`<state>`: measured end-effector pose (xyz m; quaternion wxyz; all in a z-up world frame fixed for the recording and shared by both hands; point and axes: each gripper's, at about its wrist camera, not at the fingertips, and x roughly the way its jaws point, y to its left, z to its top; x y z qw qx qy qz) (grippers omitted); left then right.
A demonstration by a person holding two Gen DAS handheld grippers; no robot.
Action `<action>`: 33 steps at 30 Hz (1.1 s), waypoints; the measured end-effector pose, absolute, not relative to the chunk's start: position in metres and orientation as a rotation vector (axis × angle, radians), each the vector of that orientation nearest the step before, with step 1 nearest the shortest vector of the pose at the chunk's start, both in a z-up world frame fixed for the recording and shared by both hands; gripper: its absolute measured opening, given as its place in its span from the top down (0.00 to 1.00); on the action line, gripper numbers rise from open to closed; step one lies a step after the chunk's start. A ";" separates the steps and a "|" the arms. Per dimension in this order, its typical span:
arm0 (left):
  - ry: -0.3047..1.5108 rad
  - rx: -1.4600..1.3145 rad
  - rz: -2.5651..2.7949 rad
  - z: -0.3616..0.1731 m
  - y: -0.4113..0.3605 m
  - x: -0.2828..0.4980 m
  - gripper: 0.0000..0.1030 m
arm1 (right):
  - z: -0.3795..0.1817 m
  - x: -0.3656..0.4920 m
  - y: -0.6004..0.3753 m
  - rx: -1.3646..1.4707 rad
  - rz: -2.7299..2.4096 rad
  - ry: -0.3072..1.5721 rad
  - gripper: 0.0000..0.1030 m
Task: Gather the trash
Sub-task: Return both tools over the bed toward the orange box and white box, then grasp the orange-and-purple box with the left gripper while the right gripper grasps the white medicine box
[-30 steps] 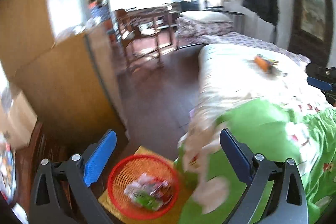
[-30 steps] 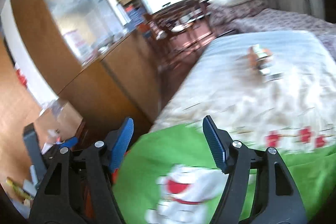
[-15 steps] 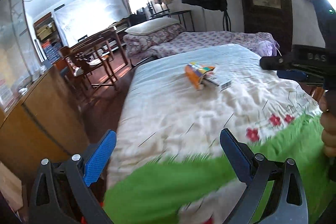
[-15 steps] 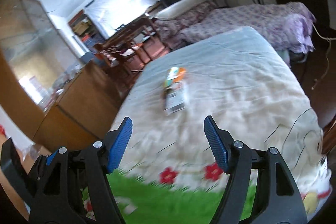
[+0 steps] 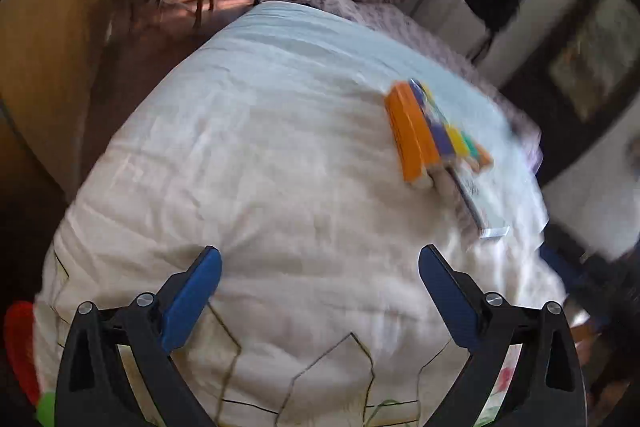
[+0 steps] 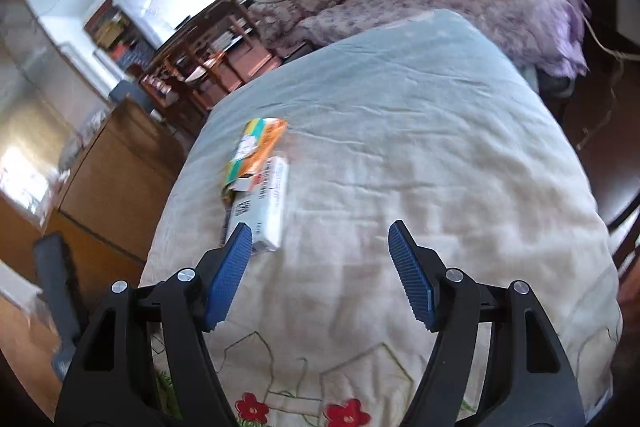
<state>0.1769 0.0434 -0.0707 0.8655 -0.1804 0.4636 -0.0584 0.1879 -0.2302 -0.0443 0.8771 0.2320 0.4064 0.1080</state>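
Hovering over the bedspread point(image 6: 400, 147), both grippers' fingers point(image 5: 192, 295) point(image 6: 232, 271) gape empty near the cartons point(image 6: 260, 179).

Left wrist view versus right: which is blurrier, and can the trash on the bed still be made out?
Left wrist view: heavy motion smear, orange carton streaked, room edges smeared. Right wrist view: sharper, orange carton and white packet distinct though print is unreadable; window glare top left. Fisheye bulges the bed in both.
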 end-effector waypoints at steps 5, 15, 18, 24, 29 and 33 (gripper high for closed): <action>0.953 -0.401 -0.072 -0.071 0.053 0.171 0.06 | -0.042 0.198 -0.215 0.522 0.312 0.838 0.33; 0.956 -0.374 -0.057 -0.069 0.051 0.166 0.06 | -0.053 0.225 -0.170 0.424 0.314 0.924 0.34; 0.956 -0.364 -0.051 -0.069 0.050 0.164 0.06 | -0.055 0.223 -0.166 0.380 0.271 0.931 0.55; 0.956 -0.356 -0.048 -0.069 0.049 0.163 0.06 | -0.039 0.180 -0.188 0.351 0.217 0.890 0.55; 0.955 -0.360 -0.049 -0.069 0.049 0.163 0.06 | -0.049 0.157 -0.216 0.372 0.092 0.924 0.54; 0.956 -0.335 -0.040 -0.068 0.045 0.161 0.06 | -0.056 0.162 -0.240 0.508 0.071 0.940 0.48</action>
